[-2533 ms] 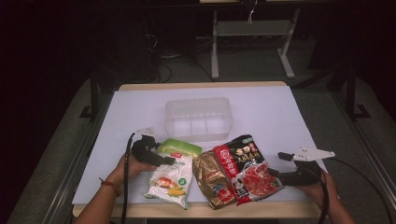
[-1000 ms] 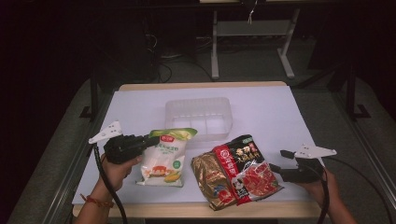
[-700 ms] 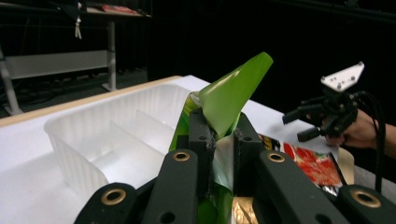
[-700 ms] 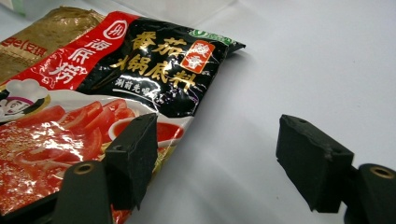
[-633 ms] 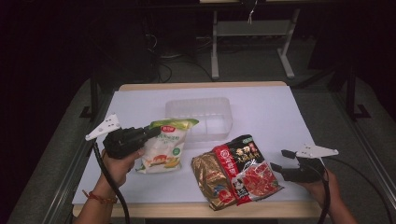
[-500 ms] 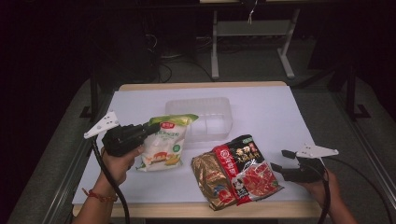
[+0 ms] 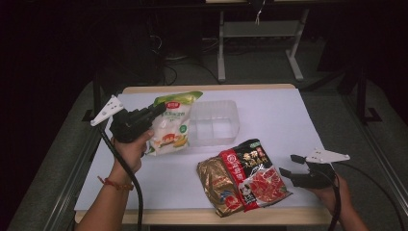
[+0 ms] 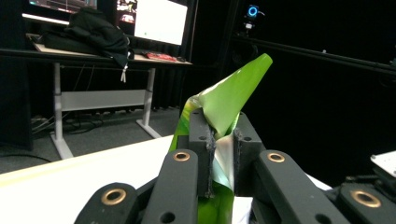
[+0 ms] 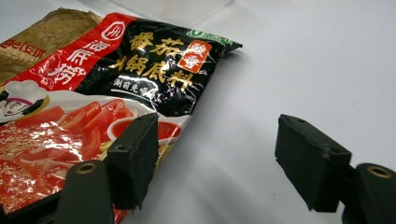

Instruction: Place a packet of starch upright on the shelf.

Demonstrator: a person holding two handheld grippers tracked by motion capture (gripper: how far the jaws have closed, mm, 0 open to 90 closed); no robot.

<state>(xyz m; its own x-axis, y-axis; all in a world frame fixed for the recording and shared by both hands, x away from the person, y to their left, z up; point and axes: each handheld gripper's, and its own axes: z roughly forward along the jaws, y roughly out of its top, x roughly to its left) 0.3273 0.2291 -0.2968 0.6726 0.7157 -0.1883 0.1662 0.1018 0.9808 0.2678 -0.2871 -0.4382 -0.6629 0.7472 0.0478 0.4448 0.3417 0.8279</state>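
A white snack bag with a green top (image 7: 172,126) hangs in the air at the table's left, just left of a clear plastic box (image 7: 215,121). My left gripper (image 7: 155,110) is shut on the bag; in the left gripper view its jaws pinch the green edge of the bag (image 8: 224,105), with the left gripper (image 8: 221,161) pointing level. A red and black tomato soup-base packet (image 7: 252,173) lies flat at the front, over a gold packet (image 7: 219,185). My right gripper (image 7: 287,166) stands open just right of the packet (image 9: 116,79); nothing lies between the right gripper (image 9: 217,149) jaws.
The white table (image 7: 288,120) has bare room at the right and back. Its wooden front edge (image 7: 192,216) runs below the packets. Behind the table stand a desk frame (image 7: 260,33) and cables on the floor.
My left gripper has lifted the green-topped bag off the table and carried it up and back, toward the clear box. The right gripper has stayed in place beside the packets.
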